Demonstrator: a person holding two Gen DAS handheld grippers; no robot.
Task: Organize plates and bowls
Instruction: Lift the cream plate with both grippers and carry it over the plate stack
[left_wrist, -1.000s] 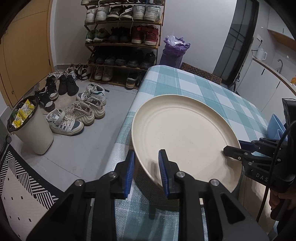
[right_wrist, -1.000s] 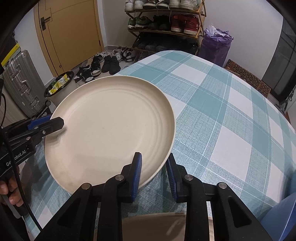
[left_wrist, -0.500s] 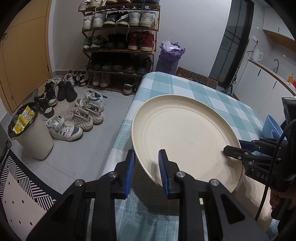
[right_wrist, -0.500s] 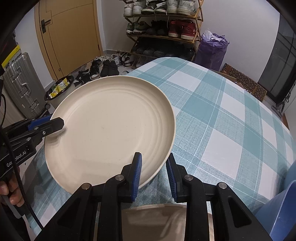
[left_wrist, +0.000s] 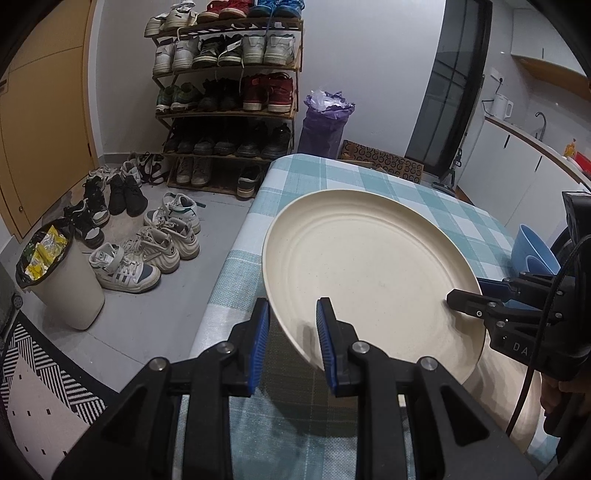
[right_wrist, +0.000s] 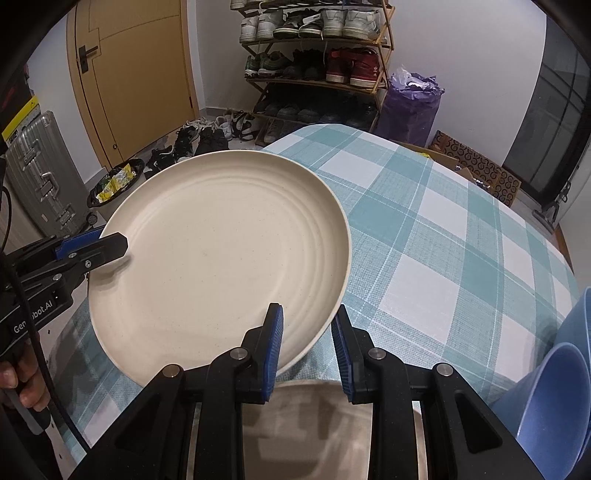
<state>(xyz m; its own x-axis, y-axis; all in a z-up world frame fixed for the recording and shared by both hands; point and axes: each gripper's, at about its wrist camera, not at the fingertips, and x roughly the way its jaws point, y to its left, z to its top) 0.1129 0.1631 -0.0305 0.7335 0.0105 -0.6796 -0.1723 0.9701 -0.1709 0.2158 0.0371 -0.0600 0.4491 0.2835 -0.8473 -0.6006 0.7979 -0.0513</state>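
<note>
A large cream plate (left_wrist: 369, 266) is held in the air above the checked table, level. My left gripper (left_wrist: 291, 332) is shut on its near-left rim. My right gripper (right_wrist: 306, 343) is shut on the opposite rim and shows at the right of the left wrist view (left_wrist: 465, 295). The plate also fills the right wrist view (right_wrist: 221, 251), with the left gripper (right_wrist: 110, 245) at its far-left rim. Another cream plate (right_wrist: 306, 413) lies on the table under my right gripper. Blue bowls (left_wrist: 532, 254) sit nested at the right; they also show in the right wrist view (right_wrist: 554, 387).
The table has a teal and white checked cloth (right_wrist: 443, 229). On the floor to the left are a shoe rack (left_wrist: 229, 96), loose shoes (left_wrist: 147, 251), a white bin (left_wrist: 62, 280) and a suitcase (right_wrist: 40, 177). A purple bag (left_wrist: 325, 122) stands past the table.
Both grippers have lifted the plate higher above the table. The view has tilted up, and the blue bowls have come into sight.
</note>
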